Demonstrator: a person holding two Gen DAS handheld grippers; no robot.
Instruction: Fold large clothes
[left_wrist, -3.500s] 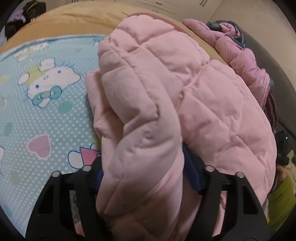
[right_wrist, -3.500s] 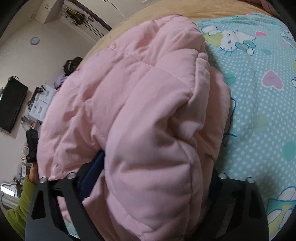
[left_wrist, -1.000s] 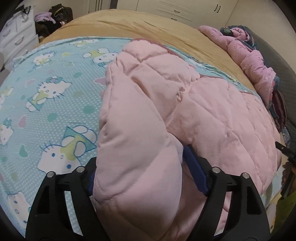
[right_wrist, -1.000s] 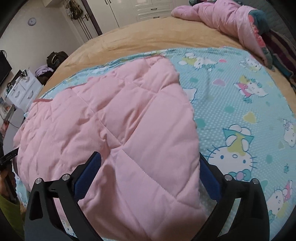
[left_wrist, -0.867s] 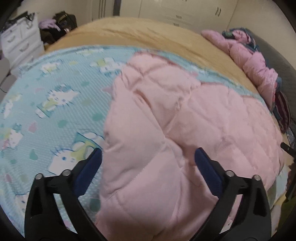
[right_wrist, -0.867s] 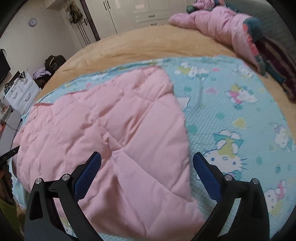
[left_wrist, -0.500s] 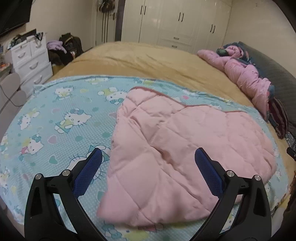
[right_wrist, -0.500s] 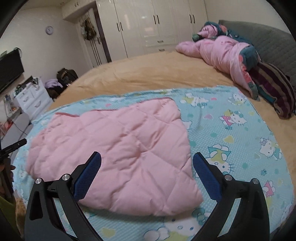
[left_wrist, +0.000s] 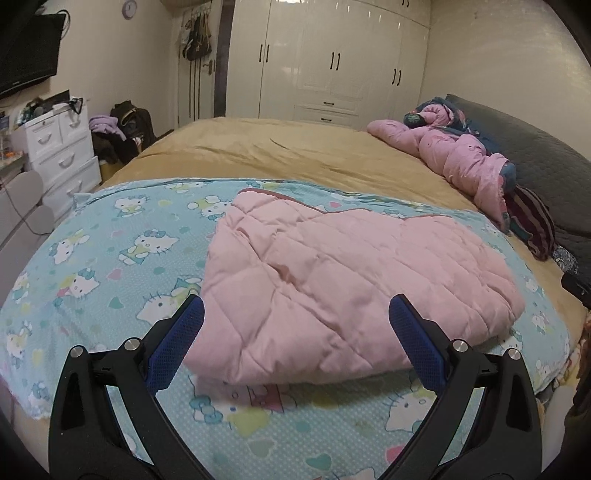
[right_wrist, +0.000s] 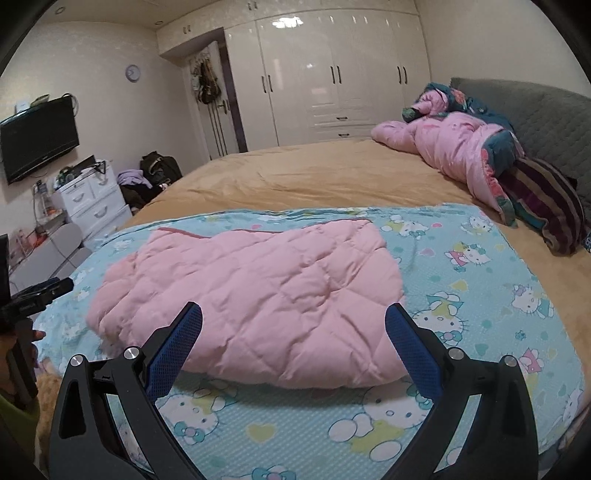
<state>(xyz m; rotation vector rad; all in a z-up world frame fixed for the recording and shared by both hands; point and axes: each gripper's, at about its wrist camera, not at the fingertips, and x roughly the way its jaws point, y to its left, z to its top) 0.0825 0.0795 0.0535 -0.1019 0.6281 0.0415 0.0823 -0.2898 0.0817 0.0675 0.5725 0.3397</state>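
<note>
Pink quilted padded jacket (left_wrist: 343, 284) lies folded into a flat bundle on the turquoise cat-print sheet (left_wrist: 110, 266) spread over the tan bed (left_wrist: 295, 155). Both the left gripper (left_wrist: 295, 325) and the right gripper (right_wrist: 293, 325) hover near its front edge, jaws spread wide and holding nothing. The fold looks complete; the step in hand is withdrawal, and the next move probably calls for smoothing the bundle or fetching another garment. 3.5 s ago each gripper was clamped on a thick bunch of the jacket; both have since released and pulled back.
</note>
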